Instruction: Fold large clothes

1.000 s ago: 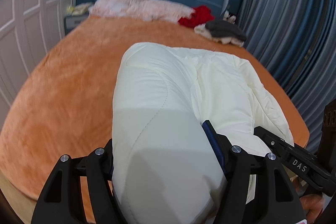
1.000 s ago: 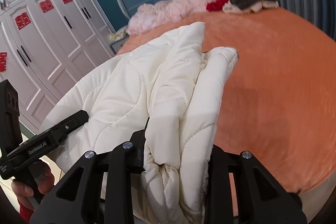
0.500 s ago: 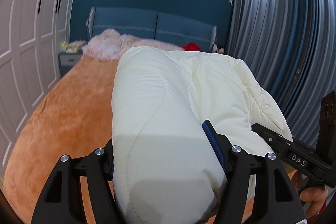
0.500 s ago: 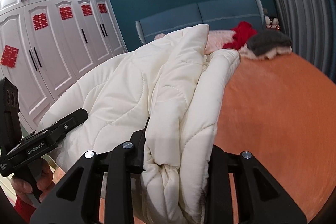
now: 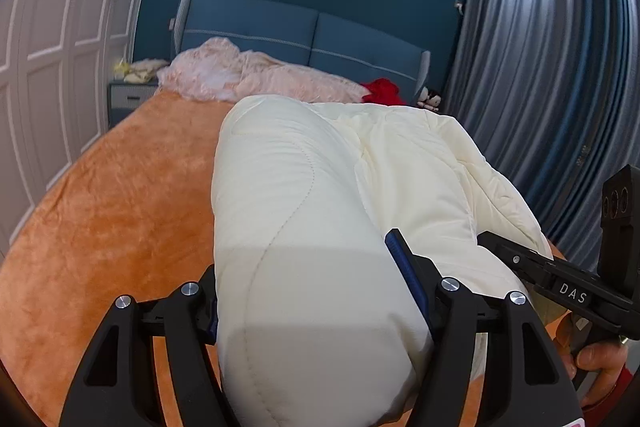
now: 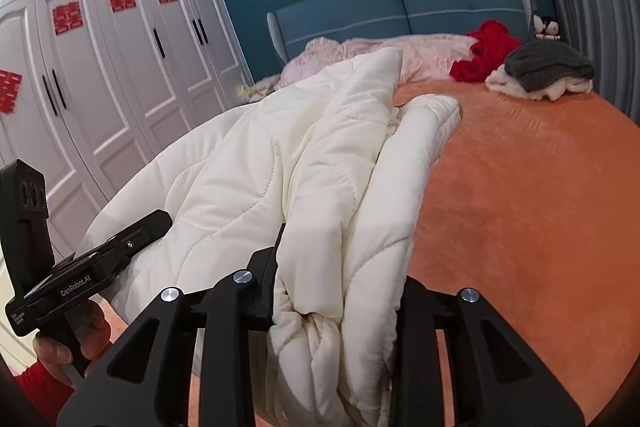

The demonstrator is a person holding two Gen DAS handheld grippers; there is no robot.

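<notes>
A large cream quilted padded coat (image 5: 320, 195) hangs between both grippers above the orange bed (image 5: 100, 211). My left gripper (image 5: 316, 291) is shut on a thick fold of it. My right gripper (image 6: 340, 291) is shut on a bunched edge of the same coat (image 6: 280, 163). The coat stretches forward from each gripper and hides the fingertips. The right gripper's body shows at the right of the left wrist view (image 5: 560, 287), and the left one's at the left of the right wrist view (image 6: 80, 275).
The bed's orange cover (image 6: 540, 195) spreads ahead. At its head lie a pink fluffy blanket (image 5: 248, 75), a red garment (image 6: 484, 51) and a grey-and-cream pile (image 6: 548, 71). White wardrobes (image 6: 100, 67) stand left, grey curtains (image 5: 560, 87) right, a nightstand (image 5: 128, 99) by the headboard.
Both grippers have lifted the coat up off the bed and tilted upward, then dipped slightly; the views now take in the wall and headboard. Both grips are unchanged.
</notes>
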